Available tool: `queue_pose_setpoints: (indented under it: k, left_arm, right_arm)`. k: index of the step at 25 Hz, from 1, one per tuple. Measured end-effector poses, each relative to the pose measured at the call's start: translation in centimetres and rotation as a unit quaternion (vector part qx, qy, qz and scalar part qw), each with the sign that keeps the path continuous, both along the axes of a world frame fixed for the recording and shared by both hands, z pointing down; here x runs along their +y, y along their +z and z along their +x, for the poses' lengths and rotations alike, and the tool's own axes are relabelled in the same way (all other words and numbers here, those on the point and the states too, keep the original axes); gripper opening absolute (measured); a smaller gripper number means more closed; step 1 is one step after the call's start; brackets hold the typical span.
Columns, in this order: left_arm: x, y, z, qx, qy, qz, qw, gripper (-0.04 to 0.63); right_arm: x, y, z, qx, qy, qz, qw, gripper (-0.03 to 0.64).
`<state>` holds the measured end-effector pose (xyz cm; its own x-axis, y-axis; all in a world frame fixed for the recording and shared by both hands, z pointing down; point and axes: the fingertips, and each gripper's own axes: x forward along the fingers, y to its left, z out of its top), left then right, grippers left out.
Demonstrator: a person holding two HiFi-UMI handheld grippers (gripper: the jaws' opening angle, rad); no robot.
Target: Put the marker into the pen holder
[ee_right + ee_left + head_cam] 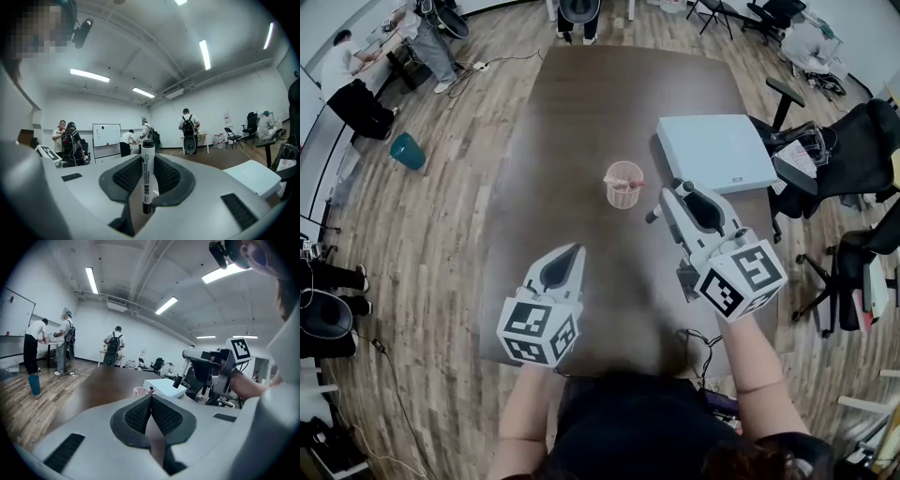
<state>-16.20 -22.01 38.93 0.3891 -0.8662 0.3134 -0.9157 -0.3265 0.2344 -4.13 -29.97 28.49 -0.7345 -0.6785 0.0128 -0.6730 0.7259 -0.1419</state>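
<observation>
A pink mesh pen holder (623, 185) stands near the middle of the dark table (581, 122); something small and red shows at its rim. My right gripper (674, 197) hovers just right of the holder and is shut on a white marker with black ends (654, 216). In the right gripper view the marker (147, 173) stands crosswise between the pads. My left gripper (574, 251) is nearer the front edge, left of the holder, shut and empty. From the left gripper (151, 401) view, the pen holder (139, 391) lies ahead and the right gripper (202, 363) is up to the right.
A flat white box (713, 150) lies on the table's right side, behind my right gripper. Office chairs (848, 159) stand off the right edge. A teal bin (408, 150) sits on the wood floor at left. People stand at the far walls.
</observation>
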Motion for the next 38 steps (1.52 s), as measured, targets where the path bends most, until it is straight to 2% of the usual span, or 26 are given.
queue_pose_setpoints:
  k: [5, 12, 16, 21, 32, 38]
  left_arm:
    - [-3.0, 1.2, -1.7, 0.013, 0.011, -0.003, 0.9998, 0.028]
    - [-5.2, 3.0, -2.1, 0.032, 0.016, -0.016, 0.9992, 0.028]
    - [-6.3, 3.8, -2.8, 0.036, 0.011, -0.022, 0.9991, 0.028]
    - [-7.0, 5.0, -3.2, 0.041, 0.005, -0.036, 0.9985, 0.028]
    - [-7.8, 6.7, -3.1, 0.049, 0.013, -0.049, 0.9975, 0.028]
    - [-7.8, 7.2, -2.8, 0.047, 0.012, -0.055, 0.9973, 0.028]
  right_arm:
    - [-4.5, 0.7, -0.5, -0.003, 0.043, 0.011, 0.999, 0.091]
    - [-9.1, 2.9, -1.2, -0.017, 0.067, 0.009, 0.998, 0.091]
    - [-11.6, 4.1, -2.6, -0.007, 0.058, 0.021, 0.998, 0.091]
    - [-13.5, 7.0, -3.4, 0.023, 0.048, 0.001, 0.999, 0.091]
    - [-14.9, 11.6, -4.2, 0.074, 0.028, -0.006, 0.997, 0.091]
    - [-14.9, 14.0, -4.1, 0.094, 0.016, -0.034, 0.995, 0.092]
